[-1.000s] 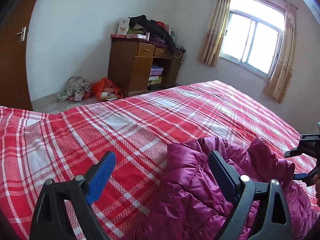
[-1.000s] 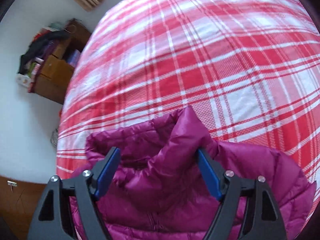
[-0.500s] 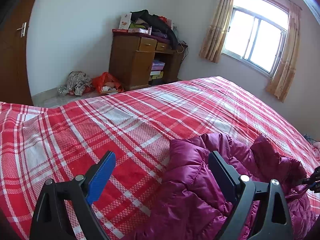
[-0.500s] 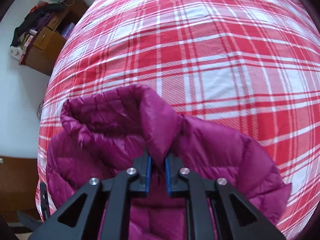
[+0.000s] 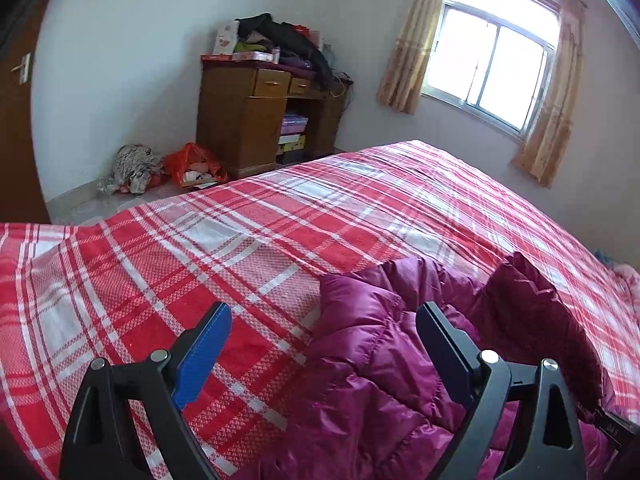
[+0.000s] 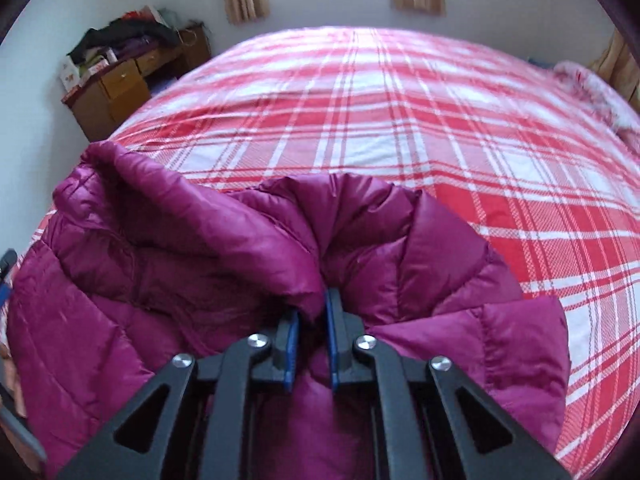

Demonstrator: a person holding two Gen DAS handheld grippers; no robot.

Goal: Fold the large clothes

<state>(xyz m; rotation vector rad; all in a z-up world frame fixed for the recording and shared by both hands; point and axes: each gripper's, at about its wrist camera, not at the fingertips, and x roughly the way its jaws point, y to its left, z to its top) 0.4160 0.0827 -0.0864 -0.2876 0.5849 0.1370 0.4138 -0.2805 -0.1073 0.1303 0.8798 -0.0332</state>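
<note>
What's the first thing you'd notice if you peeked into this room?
The shiny purple puffy jacket lying rumpled at the near edge of the big red-and-white checked bedspread. The right tool is pinching a fold of it, while the left tool hangs open above its edge. Behind, a bright curtained window glows.

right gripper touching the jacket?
Touching. Right wrist view: the right gripper has just closed, and its fingers pinch a fold of the purple jacket, fabric bunched between the blue pads with no gap.
</note>
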